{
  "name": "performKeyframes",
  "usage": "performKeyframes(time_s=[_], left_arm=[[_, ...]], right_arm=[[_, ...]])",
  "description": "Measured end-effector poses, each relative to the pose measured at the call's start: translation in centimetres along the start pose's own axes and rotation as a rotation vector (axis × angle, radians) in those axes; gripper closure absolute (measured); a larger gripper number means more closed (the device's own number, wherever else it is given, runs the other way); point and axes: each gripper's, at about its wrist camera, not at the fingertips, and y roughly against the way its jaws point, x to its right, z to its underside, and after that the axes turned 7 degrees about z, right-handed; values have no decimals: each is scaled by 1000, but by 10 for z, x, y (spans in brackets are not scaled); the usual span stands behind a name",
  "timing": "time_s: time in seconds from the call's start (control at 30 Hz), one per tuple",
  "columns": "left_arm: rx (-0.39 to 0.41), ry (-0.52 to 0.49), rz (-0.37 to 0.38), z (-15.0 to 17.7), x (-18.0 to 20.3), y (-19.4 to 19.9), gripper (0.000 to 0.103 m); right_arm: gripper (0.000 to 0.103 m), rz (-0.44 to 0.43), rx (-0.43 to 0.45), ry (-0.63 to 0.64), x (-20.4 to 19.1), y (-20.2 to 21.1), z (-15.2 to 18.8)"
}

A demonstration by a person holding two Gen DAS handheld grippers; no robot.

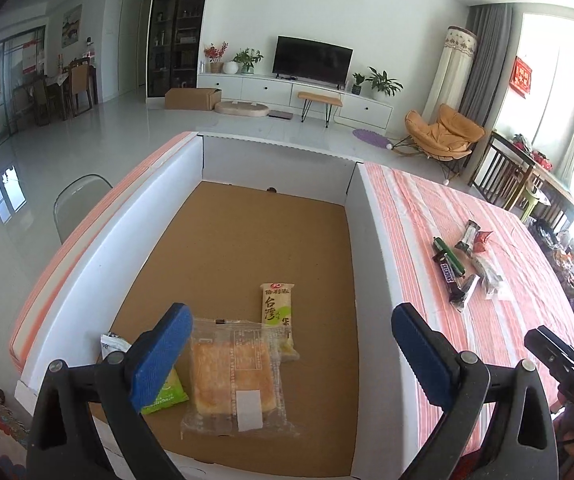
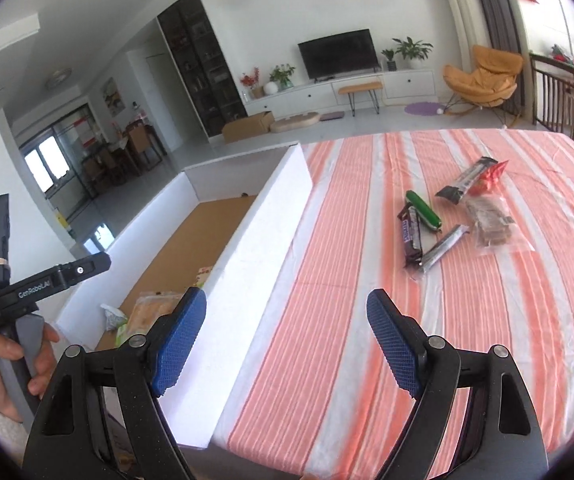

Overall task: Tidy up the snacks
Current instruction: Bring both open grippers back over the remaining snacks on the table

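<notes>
Both grippers empty and wide, the left gripper (image 1: 287,344) above packets in the box (image 1: 275,160), the right gripper (image 2: 287,344) must next reach the snacks (image 2: 447,220) ahead.

Bright daylight, both views. Windows (image 1: 547,92) right of the TV (image 1: 313,60) blow out white; glare on the floor (image 1: 99,128) left of the TV. Soft, weak shadows. Heavy fisheye bending, black vignette corners. Mostly sharp, slight softness at the rims.
</notes>
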Motion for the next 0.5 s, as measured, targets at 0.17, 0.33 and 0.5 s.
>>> performKeyframes(time_s=[0.17,0.33,0.5], left_arm=[[-8,-88,150,-3,61,5,4],[-76,-216,319,9,138,-1,0],[-215,-300,407,33,205,-39,0]], right_arm=[[18,272,-114,-94,72,-24,12],[18,444,-252,-163,130,-40,39],[18,453,-285,-237,157,-39,57]])
